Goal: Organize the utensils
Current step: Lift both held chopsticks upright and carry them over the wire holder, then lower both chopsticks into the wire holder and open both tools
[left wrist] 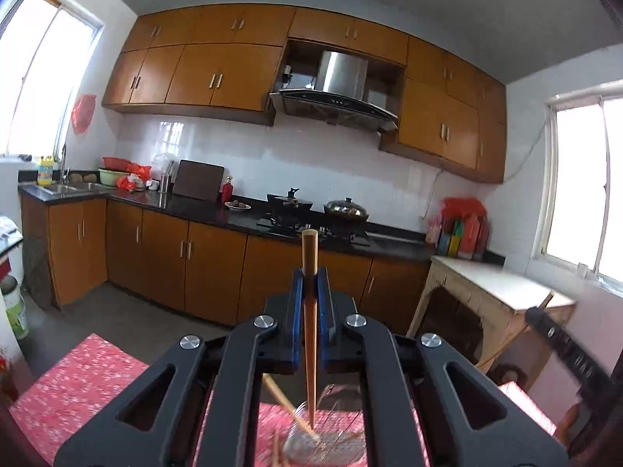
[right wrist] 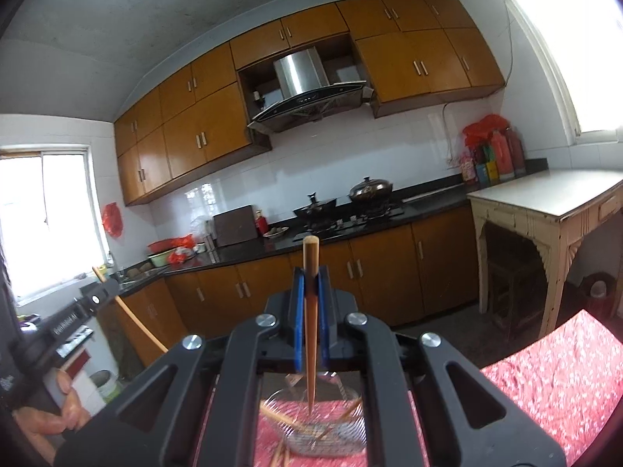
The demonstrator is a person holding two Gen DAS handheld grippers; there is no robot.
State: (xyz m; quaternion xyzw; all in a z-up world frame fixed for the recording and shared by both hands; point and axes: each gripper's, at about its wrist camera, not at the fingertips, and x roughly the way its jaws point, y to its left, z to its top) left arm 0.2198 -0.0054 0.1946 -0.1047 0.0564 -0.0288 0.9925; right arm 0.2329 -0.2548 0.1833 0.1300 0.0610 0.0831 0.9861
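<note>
My left gripper [left wrist: 310, 276] is shut on a wooden chopstick [left wrist: 310, 311] held upright, its thin tip reaching down into a clear glass cup [left wrist: 325, 441] on the red flowered tablecloth [left wrist: 78, 385]. Another chopstick [left wrist: 284, 401] leans in that cup. My right gripper [right wrist: 310, 276] is shut on a second wooden chopstick [right wrist: 310, 319], its tip pointing into the same glass cup [right wrist: 323, 428], which holds several chopsticks. The right gripper also shows at the right edge of the left wrist view [left wrist: 560, 346], and the left gripper at the left edge of the right wrist view [right wrist: 74, 315].
A kitchen lies ahead: black countertop [left wrist: 202, 206] with stove and pots [left wrist: 346, 208], orange cabinets above and below, a sink [left wrist: 66, 186] at far left. A worn cream side table [right wrist: 545, 210] stands at the right. Grey floor lies between the table and the cabinets.
</note>
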